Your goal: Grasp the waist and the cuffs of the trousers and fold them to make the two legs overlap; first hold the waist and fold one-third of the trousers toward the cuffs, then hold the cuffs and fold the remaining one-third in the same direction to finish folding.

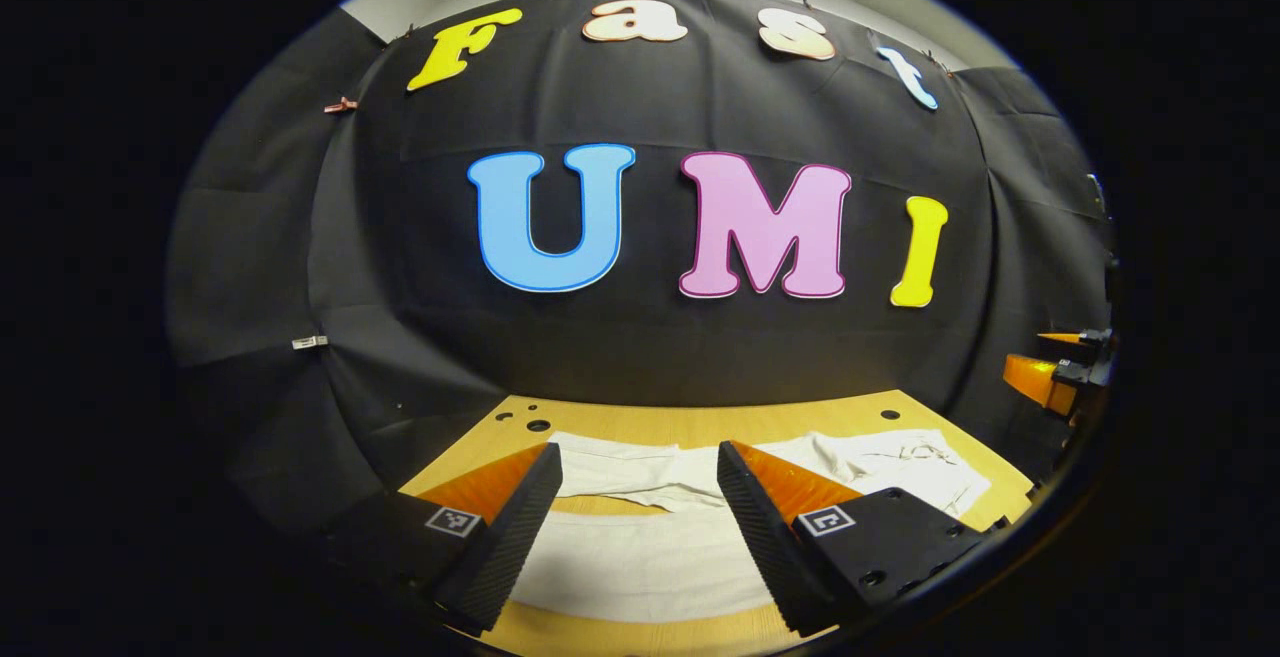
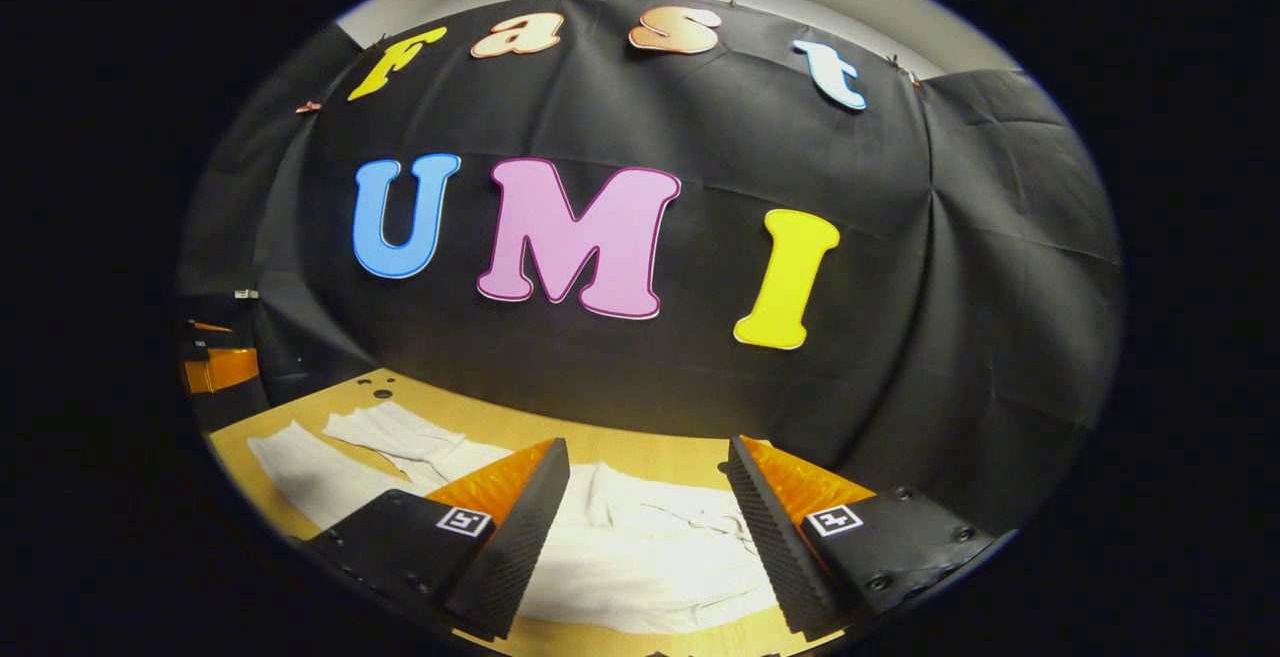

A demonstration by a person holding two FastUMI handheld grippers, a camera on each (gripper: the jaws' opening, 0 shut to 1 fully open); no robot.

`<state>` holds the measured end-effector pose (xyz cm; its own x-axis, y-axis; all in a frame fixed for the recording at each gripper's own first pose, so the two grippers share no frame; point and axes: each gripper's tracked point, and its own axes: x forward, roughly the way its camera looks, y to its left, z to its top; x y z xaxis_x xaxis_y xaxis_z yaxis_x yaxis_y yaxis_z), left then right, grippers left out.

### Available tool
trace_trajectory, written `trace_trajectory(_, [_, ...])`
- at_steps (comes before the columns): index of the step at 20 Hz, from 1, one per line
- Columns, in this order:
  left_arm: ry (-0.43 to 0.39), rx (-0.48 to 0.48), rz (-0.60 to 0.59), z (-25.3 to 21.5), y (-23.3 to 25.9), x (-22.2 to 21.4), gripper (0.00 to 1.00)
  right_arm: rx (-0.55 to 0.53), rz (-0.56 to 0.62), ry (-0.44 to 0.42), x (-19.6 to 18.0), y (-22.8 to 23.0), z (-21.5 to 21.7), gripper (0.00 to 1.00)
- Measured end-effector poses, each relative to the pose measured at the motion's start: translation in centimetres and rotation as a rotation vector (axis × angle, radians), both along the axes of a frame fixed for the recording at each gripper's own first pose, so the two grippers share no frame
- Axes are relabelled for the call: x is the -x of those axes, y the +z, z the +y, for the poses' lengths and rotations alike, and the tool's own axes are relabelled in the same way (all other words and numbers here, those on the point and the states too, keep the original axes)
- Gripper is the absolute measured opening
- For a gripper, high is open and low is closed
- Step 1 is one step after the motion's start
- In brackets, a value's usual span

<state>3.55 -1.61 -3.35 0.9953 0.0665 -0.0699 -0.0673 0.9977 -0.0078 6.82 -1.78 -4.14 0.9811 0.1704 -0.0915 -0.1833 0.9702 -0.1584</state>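
The upper and middle parts of both views are taken up by the black cloth wall of the booth, with a strip of pale wall above it at the top of the frame.

Below it, across the lower part of each view, a light wooden counter is seen, with a few round holes near its far edge at the left.

The white trousers are laid flat on the counter. In the left gripper view they are spread across the bottom centre, with a crumpled part reaching toward the lower right of the frame. In the right gripper view the trousers are seen at the bottom centre, and the two legs are spread apart toward the lower left of the frame.

The left gripper is held above the trousers at the bottom of its own view; its jaws are spread wide and nothing is held between them. The right gripper is likewise held over the cloth at the bottom of its view, jaws wide apart and empty.

At the right edge of the left gripper view a small part of the other gripper is seen, well apart; a similar part is seen at the left edge of the right gripper view.
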Motion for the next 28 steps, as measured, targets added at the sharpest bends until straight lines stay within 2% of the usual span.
trace_trajectory(4, [0.023,-0.01,0.02,0.6,-0.7,-0.4,0.99,0.128,-0.027,0.048,-2.1,-0.9,-1.6,0.98])
trace_trajectory(9, [0.065,-0.019,0.047,1.4,-2.0,-0.6,0.99,0.283,0.019,0.142,-4.1,-4.1,-3.3,0.97])
trace_trajectory(13, [0.092,-0.049,0.09,2.2,-3.8,-0.3,0.99,0.499,0.049,0.229,-5.2,-7.8,-6.1,0.97])
trace_trajectory(21, [0.101,-0.041,0.179,2.2,-6.7,0.1,0.98,0.855,0.182,0.406,-3.3,-17.9,-12.1,0.97])
trace_trajectory(28, [0.116,-0.068,0.233,2.5,-8.4,-0.2,0.98,1.047,0.322,0.523,-1.4,-25.4,-17.5,0.98])
